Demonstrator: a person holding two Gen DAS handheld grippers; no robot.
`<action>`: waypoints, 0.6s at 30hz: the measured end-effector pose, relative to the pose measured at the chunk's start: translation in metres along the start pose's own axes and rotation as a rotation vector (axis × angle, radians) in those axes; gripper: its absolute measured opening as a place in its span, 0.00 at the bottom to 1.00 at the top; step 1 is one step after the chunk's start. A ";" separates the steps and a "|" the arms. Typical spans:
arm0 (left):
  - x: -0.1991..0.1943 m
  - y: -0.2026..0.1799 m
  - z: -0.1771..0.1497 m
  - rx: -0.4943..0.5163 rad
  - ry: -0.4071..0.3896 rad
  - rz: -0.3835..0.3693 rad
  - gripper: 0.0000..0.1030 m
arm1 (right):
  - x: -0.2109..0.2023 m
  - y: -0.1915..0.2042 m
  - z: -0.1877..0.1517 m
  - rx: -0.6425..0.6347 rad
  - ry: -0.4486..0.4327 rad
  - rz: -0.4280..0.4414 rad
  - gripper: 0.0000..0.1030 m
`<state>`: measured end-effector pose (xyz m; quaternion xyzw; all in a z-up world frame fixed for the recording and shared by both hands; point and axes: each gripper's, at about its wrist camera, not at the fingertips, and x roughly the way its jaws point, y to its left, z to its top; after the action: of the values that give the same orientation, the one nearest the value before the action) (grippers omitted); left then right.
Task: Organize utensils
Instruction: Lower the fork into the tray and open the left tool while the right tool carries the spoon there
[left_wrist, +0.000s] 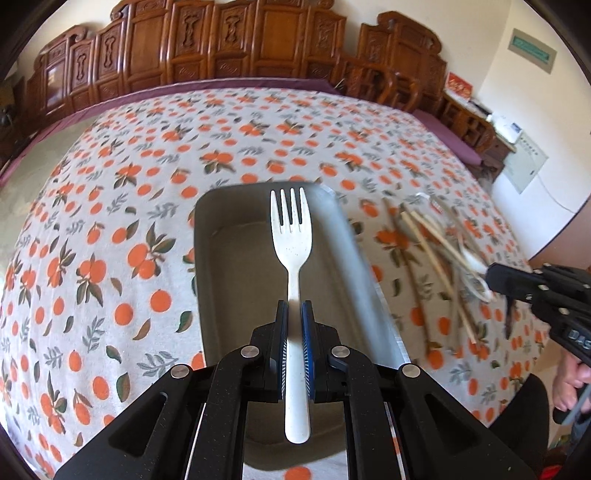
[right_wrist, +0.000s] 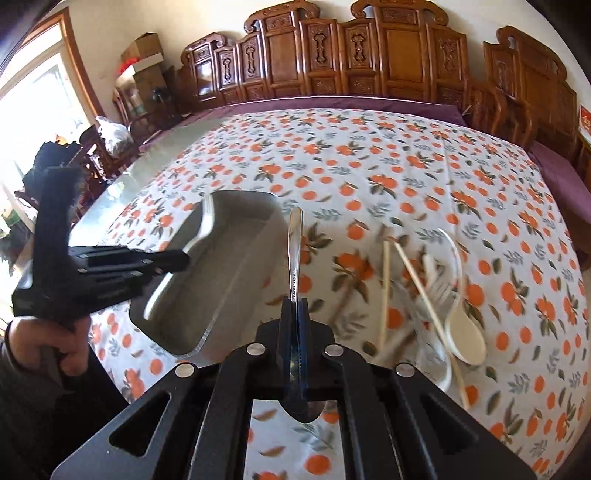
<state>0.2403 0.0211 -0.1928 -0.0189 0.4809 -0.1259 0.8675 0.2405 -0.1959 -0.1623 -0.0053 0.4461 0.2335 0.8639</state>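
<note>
A: What does the left gripper (left_wrist: 294, 314) hold?

B: It is clenched on a white fork (left_wrist: 291, 236), pads on the handle, tines pointing away. The fork hangs over the grey tray (left_wrist: 229, 280), not touching it.

A: And the right gripper (right_wrist: 295, 306)?

B: Its jaws are closed tight on a steel utensil (right_wrist: 294, 243). The handle sticks forward, stamped with lettering; a rounded metal end shows below the pads, likely a spoon's bowl. It is lifted clear of the cloth, just right of the tray.

A: Where is the rest?

B: In a loose pile on the orange-print tablecloth (right_wrist: 369, 162), right of the tray: chopsticks (right_wrist: 417, 280), a white spoon (right_wrist: 465, 332), a pale fork (right_wrist: 437, 291), partly blurred. The pile lies apart from the tray.

A: Anything beyond?

B: A hand (right_wrist: 48, 343) grips the left tool's handle. Carved wooden chairs (right_wrist: 332, 55) line the table's far edge.
</note>
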 end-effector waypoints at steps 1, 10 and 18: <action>0.003 0.001 0.000 0.001 0.008 0.010 0.06 | 0.002 0.003 0.002 -0.002 0.000 0.003 0.04; 0.018 0.006 0.002 -0.001 0.041 0.059 0.07 | 0.014 0.017 0.008 -0.017 0.004 0.017 0.04; 0.013 0.008 0.003 -0.007 0.030 0.069 0.07 | 0.019 0.024 0.010 -0.021 0.008 0.018 0.04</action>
<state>0.2513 0.0249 -0.2032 -0.0033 0.4948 -0.0947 0.8638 0.2474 -0.1652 -0.1662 -0.0112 0.4471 0.2460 0.8599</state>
